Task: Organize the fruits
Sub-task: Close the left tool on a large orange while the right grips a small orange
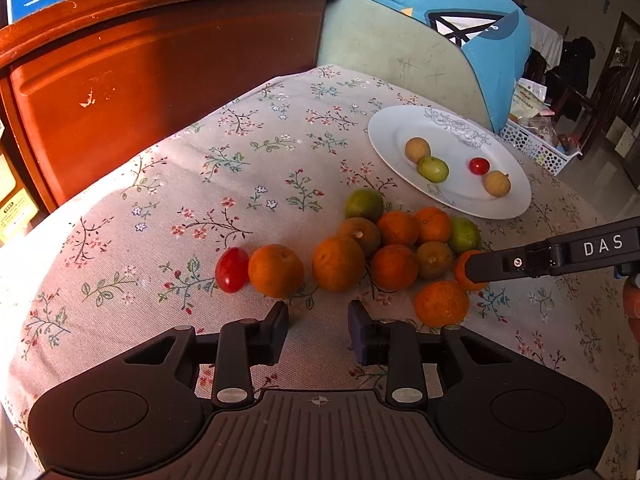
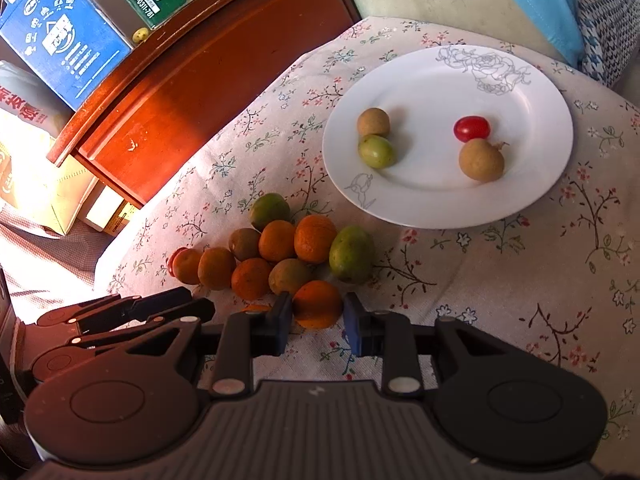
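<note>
We see the right tool (image 2: 314, 316) with its two pads pressed on either side of a small orange (image 2: 317, 303) at the near edge of the fruit pile (image 1: 394, 240), so it holds that orange while the fruit rests on the flowered cloth of the worktop (image 1: 224, 168). The left tool (image 1: 318, 320) has nothing between its pads; they stand narrowly apart above bare cloth, just short of two oranges, one of them (image 1: 276, 270) touching a cherry tomato (image 1: 231, 269) on its left. The pile mixes orange and greenish fruits, packed against one another. Beyond it sits a white plate (image 2: 532, 184) that carries four small pieces: a tan round fruit (image 2: 373, 121) touching a green one (image 2: 377, 151), and a red cherry tomato (image 2: 472, 128) beside a larger tan fruit (image 2: 481, 159). A wooden cabinet (image 1: 160, 72) stands behind the worktop.
</note>
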`<state>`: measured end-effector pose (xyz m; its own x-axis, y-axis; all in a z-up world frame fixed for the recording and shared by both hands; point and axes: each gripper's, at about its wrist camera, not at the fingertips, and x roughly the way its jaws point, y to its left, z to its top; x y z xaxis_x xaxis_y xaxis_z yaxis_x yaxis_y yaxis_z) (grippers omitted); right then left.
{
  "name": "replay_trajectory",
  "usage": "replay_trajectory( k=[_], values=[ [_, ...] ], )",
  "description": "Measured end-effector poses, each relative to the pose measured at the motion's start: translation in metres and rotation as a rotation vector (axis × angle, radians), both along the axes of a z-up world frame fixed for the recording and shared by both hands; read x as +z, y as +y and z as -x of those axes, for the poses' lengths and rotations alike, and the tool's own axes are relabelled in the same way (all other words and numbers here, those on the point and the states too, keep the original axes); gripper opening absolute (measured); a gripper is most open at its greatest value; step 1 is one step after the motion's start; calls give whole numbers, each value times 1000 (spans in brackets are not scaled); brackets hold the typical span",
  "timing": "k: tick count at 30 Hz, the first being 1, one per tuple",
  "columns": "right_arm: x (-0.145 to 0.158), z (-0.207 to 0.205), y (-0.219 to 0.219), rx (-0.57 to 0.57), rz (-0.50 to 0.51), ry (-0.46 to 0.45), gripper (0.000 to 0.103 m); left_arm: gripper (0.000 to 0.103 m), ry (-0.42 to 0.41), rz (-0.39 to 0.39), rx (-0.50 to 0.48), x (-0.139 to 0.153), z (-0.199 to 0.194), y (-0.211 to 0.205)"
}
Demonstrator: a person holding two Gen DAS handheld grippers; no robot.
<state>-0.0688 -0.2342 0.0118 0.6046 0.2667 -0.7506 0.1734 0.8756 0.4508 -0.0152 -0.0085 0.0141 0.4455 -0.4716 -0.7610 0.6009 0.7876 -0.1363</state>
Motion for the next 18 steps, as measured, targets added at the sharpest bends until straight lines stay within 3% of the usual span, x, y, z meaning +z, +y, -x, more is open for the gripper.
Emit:
replay_trajectory(
  k=[10,18],
  values=[
    [2,3,-8,-26,0,-3,28,31,14,77,-146,12,27,-30],
    [2,5,-12,-40,-7,7,28,33,-2,32,-149,4,36,-50]
  ],
)
